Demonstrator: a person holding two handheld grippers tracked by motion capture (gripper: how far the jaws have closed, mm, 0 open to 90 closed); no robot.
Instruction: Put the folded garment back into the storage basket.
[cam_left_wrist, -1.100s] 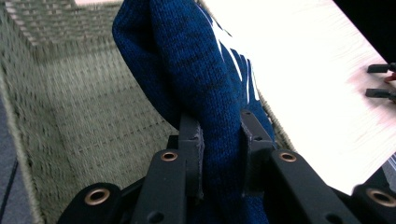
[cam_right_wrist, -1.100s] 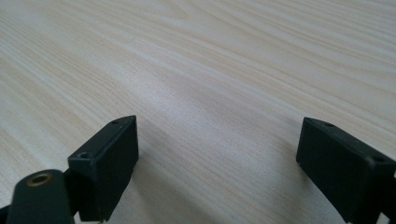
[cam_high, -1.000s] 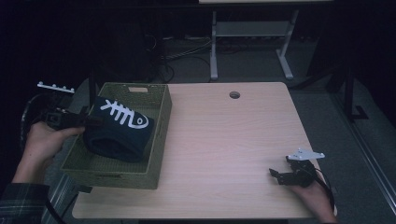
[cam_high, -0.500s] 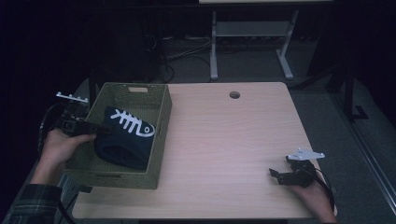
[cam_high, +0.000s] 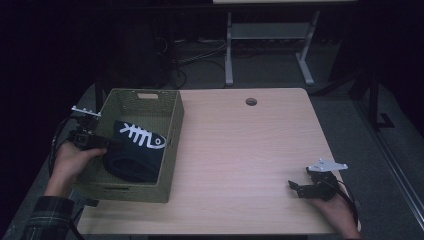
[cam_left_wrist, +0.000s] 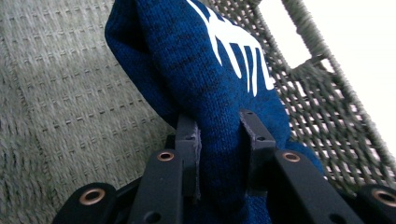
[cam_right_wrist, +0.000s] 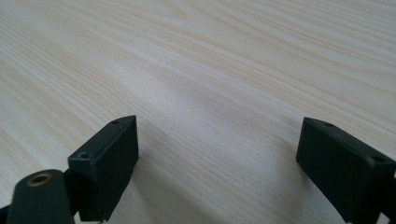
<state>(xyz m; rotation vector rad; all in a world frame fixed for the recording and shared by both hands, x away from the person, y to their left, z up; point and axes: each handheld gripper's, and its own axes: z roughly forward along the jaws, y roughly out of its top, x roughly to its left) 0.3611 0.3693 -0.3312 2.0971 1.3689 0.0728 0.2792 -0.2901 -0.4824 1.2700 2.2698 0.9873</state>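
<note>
Navy knit: a dark blue knitted garment with a white fish-bone print lies bunched inside the woven basket, toward its 6 o'clock half, leaning on the 3 o'clock wall.
Basket: olive-green weave, sits on the tabletop at its 9 o'clock edge; cut-out handle on the far 12 o'clock wall.
Left gripper: I have it reaching over the basket's 9 o'clock rim, low inside. In the left gripper view its fingers have a fold of the garment between them, and the pads sit against the knit on both sides. I read that as clamped on the cloth. The jaws have just been opening a little, with the fold between them all the while, so the grip may be slackening.
Right gripper: parked at about 5 o'clock on the tabletop, hand resting at the near edge. The right gripper view shows its fingers spread wide over bare pale wood, grasping nothing.
Done, as I judge it: the garment is down in the basket, apparently resting on its floor; the carrying part looks finished.
Left to do: let the fold go fully, lift my left gripper clear of the rim without dragging the knit up with it.
Watch: the loose knit could snag on a pad corner on the way out.
Unclear: whether the cloth's whole weight is on the basket floor.
</note>
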